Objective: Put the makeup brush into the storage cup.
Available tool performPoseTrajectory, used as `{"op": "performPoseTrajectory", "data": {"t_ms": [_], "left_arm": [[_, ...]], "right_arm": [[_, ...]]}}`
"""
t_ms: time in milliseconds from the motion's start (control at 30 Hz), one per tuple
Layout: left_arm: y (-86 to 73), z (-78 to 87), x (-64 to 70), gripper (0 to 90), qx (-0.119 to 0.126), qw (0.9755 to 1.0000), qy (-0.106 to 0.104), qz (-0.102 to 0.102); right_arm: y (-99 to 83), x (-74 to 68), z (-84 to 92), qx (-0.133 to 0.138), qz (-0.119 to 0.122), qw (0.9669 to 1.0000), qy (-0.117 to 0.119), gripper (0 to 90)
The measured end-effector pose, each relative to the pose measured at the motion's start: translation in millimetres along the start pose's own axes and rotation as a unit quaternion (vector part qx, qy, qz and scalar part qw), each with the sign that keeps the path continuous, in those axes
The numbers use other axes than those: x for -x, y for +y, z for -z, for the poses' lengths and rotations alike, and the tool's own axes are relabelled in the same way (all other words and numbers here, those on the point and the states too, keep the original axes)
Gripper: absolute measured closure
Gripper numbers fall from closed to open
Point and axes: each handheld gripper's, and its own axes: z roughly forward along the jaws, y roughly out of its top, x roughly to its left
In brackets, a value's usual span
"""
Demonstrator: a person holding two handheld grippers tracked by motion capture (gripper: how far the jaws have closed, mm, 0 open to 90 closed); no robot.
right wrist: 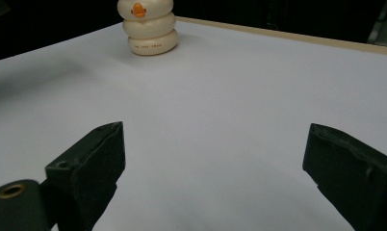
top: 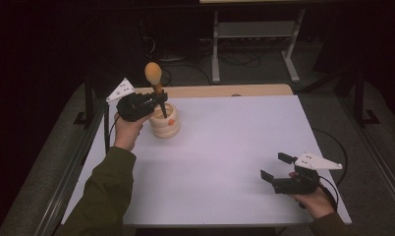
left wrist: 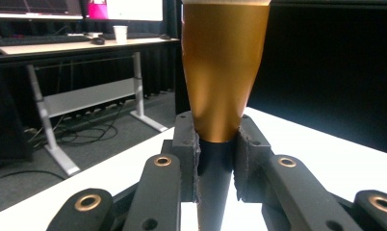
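A cream ringed holder with an orange duck beak (top: 165,124) (right wrist: 149,26) stands on the white table top at the far left. Over it my left gripper (top: 158,101) (left wrist: 215,154) is shut on a tool with a golden-brown wooden handle (top: 153,73) (left wrist: 224,67) and a dark tapered shaft (top: 162,108); the shaft points down into the holder. Near the front right edge my right gripper (top: 275,167) (right wrist: 215,163) stands open above bare table, with nothing between its jaws.
The white table top (top: 225,142) has a wooden strip (top: 244,90) along its far edge. Beyond it stand a metal desk frame (top: 254,44) and floor cables. In the left gripper view a desk with a paper cup (left wrist: 120,34) stands behind.
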Motion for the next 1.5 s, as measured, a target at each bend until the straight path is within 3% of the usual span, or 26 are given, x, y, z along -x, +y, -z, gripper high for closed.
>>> {"op": "performPoseTrajectory", "data": {"t_ms": [300,567,1500], "left_arm": [[-8.9,-9.8,-7.4,74.3,-0.022,0.9990,0.037,-0.008],[-15.8,-16.2,-11.5,74.3,-0.034,0.9978,0.056,-0.008],[-46.1,-26.4,-21.3,74.2,-0.068,0.9946,0.075,0.019]], "right_arm": [[-0.3,0.9,0.2,-0.001,-0.004,1.0000,-0.001,7.0],[-0.3,0.9,0.7,-0.001,-0.004,1.0000,-0.001,6.9],[-1.0,1.1,0.9,-0.002,-0.005,1.0000,-0.001,7.0]]}}
